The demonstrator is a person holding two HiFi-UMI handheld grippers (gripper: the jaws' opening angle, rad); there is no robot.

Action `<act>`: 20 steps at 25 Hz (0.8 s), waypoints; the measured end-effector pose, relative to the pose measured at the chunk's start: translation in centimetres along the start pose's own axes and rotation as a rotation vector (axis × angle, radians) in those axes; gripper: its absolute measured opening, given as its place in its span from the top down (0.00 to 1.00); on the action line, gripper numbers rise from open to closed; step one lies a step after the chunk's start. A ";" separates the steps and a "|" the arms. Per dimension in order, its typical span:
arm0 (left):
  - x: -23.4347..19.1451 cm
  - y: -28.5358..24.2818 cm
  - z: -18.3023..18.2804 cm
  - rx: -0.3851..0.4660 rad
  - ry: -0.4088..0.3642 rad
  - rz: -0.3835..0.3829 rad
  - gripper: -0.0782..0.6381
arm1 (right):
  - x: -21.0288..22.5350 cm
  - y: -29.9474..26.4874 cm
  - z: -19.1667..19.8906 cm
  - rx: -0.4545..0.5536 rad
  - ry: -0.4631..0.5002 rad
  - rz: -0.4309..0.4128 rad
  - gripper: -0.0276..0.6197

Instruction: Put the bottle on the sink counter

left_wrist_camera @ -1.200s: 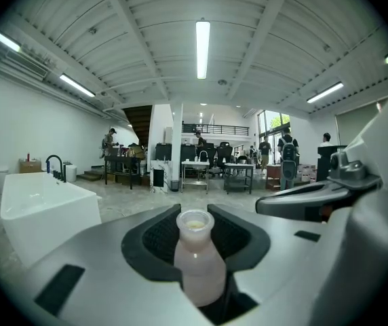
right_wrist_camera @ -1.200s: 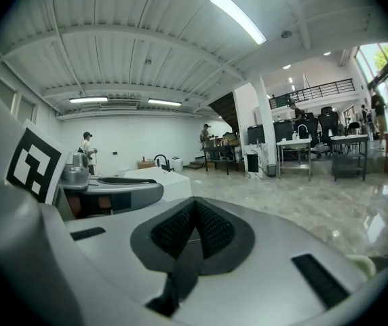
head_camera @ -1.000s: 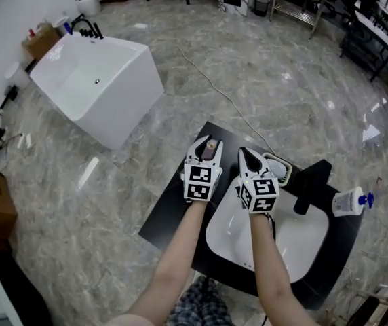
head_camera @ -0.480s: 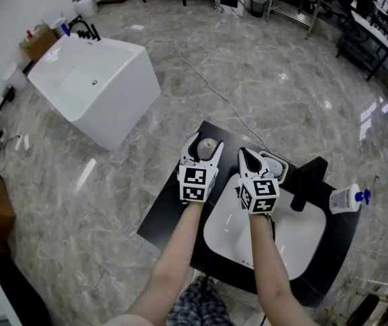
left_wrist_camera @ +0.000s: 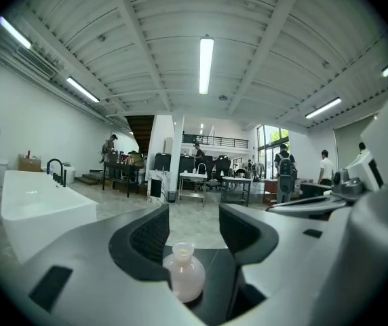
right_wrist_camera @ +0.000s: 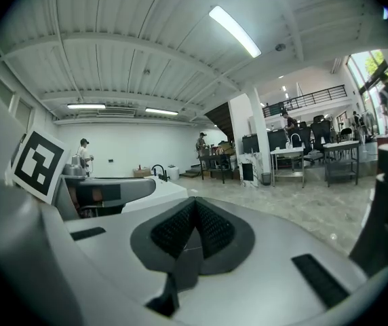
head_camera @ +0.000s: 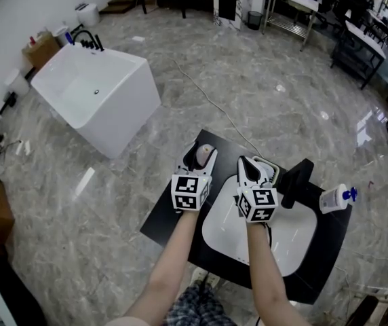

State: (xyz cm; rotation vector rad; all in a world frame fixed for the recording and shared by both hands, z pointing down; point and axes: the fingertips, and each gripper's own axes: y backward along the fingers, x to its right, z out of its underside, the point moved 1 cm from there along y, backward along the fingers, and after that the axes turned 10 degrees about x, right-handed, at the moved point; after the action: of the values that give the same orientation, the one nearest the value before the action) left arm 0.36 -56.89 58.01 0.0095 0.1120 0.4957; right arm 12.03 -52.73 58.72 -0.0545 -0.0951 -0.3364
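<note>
- On the far left corner of the black sink counter (head_camera: 170, 212) stands the bottle (left_wrist_camera: 182, 277): small, pale, round-bellied, with a short open neck, upright.
- The left gripper (left_wrist_camera: 195, 229) has just been opening; its ribbed dark pads stand wide, with the bottle between them.
- The right gripper (right_wrist_camera: 194, 206) is pressed shut on nothing, over the glossy white basin (head_camera: 275, 240).
- To the right are a black faucet (head_camera: 294, 182) and a pump bottle (head_camera: 333, 199).
- Far left, a white tub (head_camera: 92, 90) sits on the marble floor (head_camera: 262, 94).
</note>
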 end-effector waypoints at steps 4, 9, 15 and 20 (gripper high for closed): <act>1.8 3.4 -4.3 0.024 0.021 0.023 0.65 | -0.7 3.9 -4.5 0.037 -0.002 0.033 0.93; 4.7 8.7 -8.9 0.058 0.011 0.077 0.77 | -1.6 10.3 -8.9 0.090 0.019 0.072 0.93; 7.4 15.5 -13.3 0.073 0.025 0.107 0.82 | -2.4 19.2 -13.4 0.118 0.072 0.125 0.93; 9.8 20.3 -14.8 0.079 0.051 0.147 0.84 | -2.1 25.9 -15.2 0.136 0.088 0.173 0.93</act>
State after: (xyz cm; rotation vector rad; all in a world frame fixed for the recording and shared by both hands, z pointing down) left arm -2.34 -34.67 43.05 0.0826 0.1821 0.6386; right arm 19.96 -28.68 42.43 0.0863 -0.0258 -0.1590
